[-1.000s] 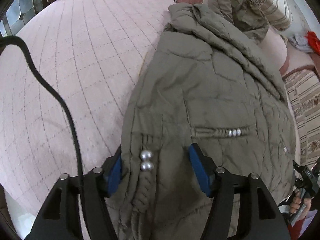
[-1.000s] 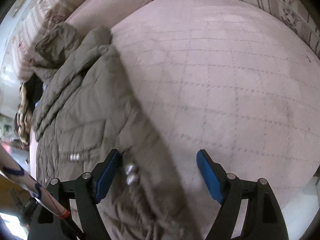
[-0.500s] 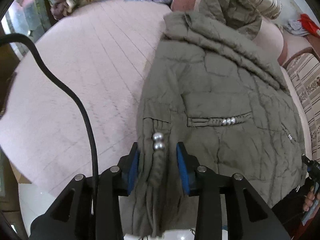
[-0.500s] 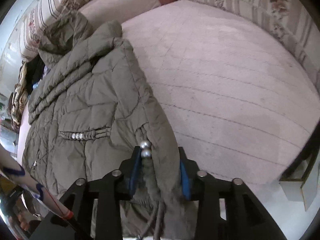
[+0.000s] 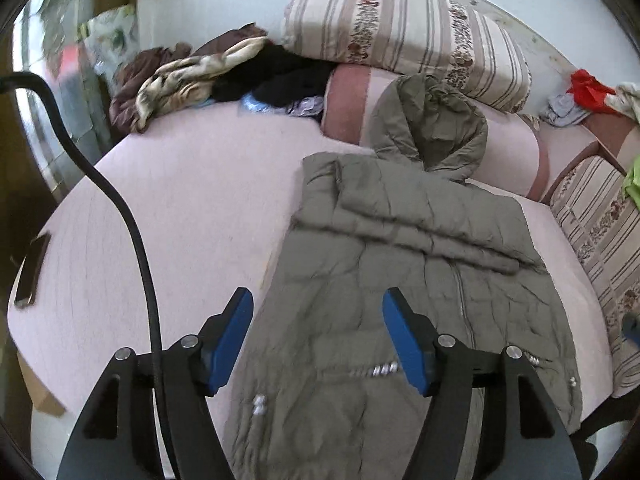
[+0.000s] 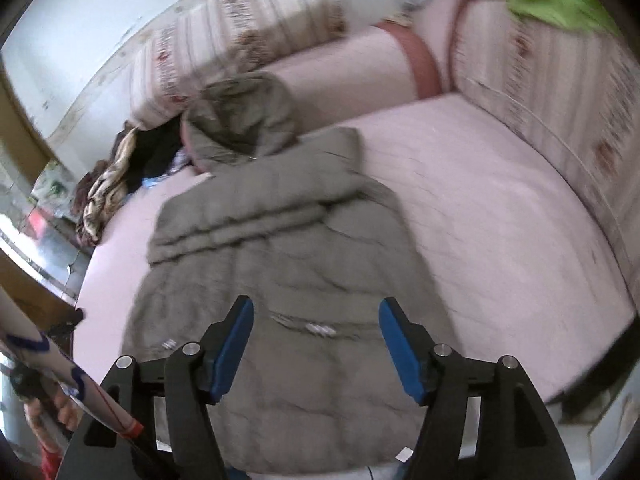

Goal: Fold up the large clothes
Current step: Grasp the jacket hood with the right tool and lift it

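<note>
An olive-green quilted hooded jacket (image 5: 404, 280) lies flat on the pink bed, hood toward the pillows, hem at the near edge; it also shows in the right wrist view (image 6: 280, 264). My left gripper (image 5: 318, 336) is open and empty, raised above the jacket's lower left part. My right gripper (image 6: 316, 344) is open and empty, raised above the jacket's lower middle. Silver beads on the pocket trim (image 5: 382, 369) show between the left gripper's fingers.
The pink quilted bed (image 5: 192, 208) extends left and right of the jacket (image 6: 500, 220). Striped pillows (image 5: 404, 28) and a pink bolster (image 5: 512, 156) lie at the head. A pile of clothes (image 5: 192, 72) sits at the far left. A black cable (image 5: 120, 216) hangs by my left gripper.
Both grippers were shut on the jacket's hem half a second ago. Now both have let go, opened and pulled back and up, and the jacket lies flat.
</note>
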Motion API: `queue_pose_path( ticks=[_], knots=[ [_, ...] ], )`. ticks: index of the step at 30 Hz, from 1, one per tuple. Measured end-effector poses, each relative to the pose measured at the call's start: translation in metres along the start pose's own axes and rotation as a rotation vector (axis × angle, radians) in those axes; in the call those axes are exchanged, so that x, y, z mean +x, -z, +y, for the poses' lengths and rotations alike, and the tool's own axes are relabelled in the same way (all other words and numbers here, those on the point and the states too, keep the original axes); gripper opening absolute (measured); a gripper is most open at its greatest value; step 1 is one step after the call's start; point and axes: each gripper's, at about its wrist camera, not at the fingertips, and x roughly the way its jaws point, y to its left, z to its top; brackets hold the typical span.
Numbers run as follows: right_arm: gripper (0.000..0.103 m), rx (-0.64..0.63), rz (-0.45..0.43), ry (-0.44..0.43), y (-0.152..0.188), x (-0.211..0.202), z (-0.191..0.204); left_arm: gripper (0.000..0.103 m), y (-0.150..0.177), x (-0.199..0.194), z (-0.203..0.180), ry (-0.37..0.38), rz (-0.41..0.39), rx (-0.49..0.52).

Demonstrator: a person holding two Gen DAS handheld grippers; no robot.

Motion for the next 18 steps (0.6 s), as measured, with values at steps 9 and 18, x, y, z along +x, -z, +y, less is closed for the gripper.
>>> queue_pose_path(
  ticks=[9, 18],
  knots=[
    [0.080, -0.120, -0.052, -0.018, -0.114, 0.062, 0.129, 0.067, -0.023, 0.066, 0.002, 0.006, -0.013, 0.010],
    [0.081, -0.040, -0.015, -0.054, -0.252, 0.212, 0.227, 0.067, -0.026, 0.104, 0.044, -0.037, 0.034, -0.071]
  ],
)
